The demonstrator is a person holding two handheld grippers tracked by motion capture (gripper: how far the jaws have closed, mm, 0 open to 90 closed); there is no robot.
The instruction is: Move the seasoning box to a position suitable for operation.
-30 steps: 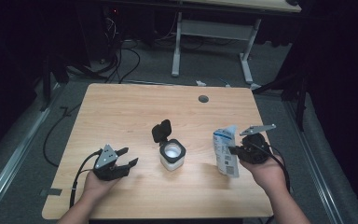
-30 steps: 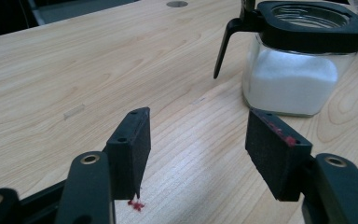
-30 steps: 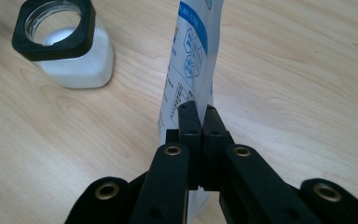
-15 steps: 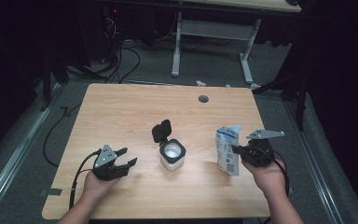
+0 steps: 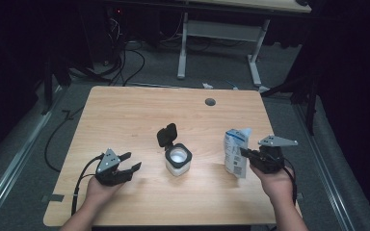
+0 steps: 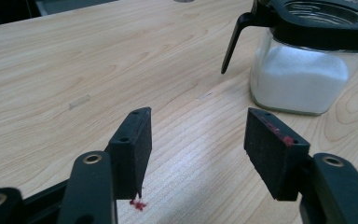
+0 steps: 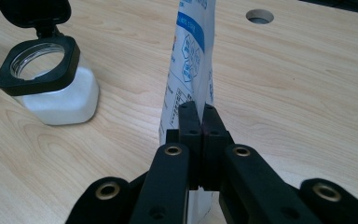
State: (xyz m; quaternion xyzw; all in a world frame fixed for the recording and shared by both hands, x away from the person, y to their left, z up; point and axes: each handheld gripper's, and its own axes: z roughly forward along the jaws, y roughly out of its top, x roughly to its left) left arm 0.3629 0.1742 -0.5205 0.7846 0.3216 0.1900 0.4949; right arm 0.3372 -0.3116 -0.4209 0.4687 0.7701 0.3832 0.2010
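- At the near edge of the table (image 5: 139, 103) we rest our left gripper (image 5: 127, 168) low on the wood, jaws spread wide with nothing between them; its own view shows bare wood between the pads (image 6: 272, 154).
- Left gripper points toward the jar (image 5: 177, 161), near it but apart. We judge it's parked there ready to steady the jar once pouring starts.
- On the near right, our right gripper (image 5: 244, 155) has its jaws pinched tight on the pouch (image 5: 236, 151), a white bag with blue print, clamped at its thin side edge.
- Right gripper view confirms it: pads (image 7: 189, 121) meet on the pouch (image 7: 191, 60), which stands upright, top up. Holding it by the edge keeps it vertical so nothing spills, as we read it.
- Whether the pouch bottom touches the table we can't tell.
- Mid-table, between the two grippers, sits the small square glass jar, part-filled with white powder or grains, probably sugar or salt.
- Its black flip lid (image 5: 166, 134) stands open, hinged back away from us, so the mouth is clear, likely for refilling from the pouch.
- Jar and pouch are well apart, so the pour isn't started yet, in our judgement.
- Farther back, a round cable hole (image 5: 210, 102) sits in the tabletop.
- Beyond the table, a desk frame (image 5: 219, 33) and loose cables (image 5: 125, 62) lie on dark floor.
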